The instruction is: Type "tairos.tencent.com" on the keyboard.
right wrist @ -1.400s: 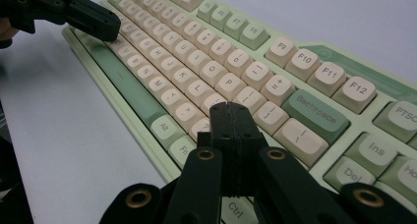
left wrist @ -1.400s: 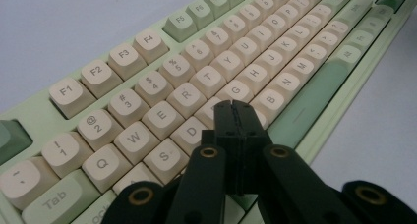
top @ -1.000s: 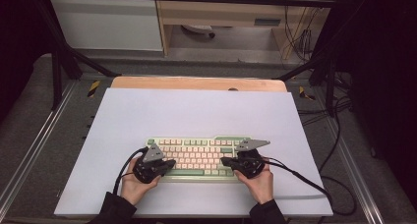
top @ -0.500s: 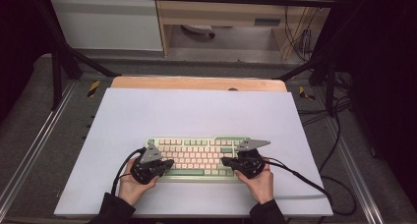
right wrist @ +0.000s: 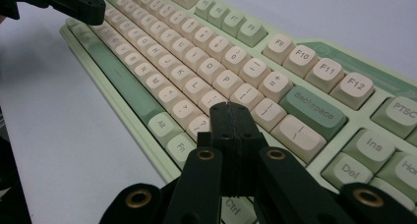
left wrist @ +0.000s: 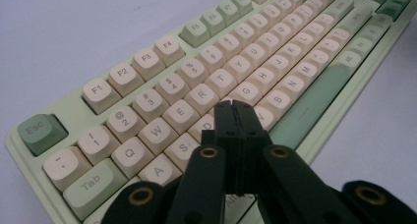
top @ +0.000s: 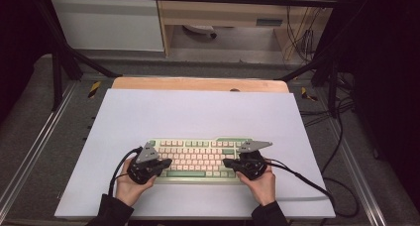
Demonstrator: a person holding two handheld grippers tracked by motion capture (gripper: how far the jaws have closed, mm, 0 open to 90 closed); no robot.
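A pale surface (top: 198,112) carries a green keyboard (top: 198,156) with cream keys, near the person's edge of it. At the keyboard's left end, the left tongs (top: 166,163) are pressed fully together with nothing between them, tips above the letter keys. At the right end, the right tongs (top: 228,163) are also fully together and empty, over the keys near Backspace (right wrist: 312,111).

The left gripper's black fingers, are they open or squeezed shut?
Shut. In the left gripper view the left gripper has its two black fingers pressed flat together with nothing between them, tips over the keyboard.
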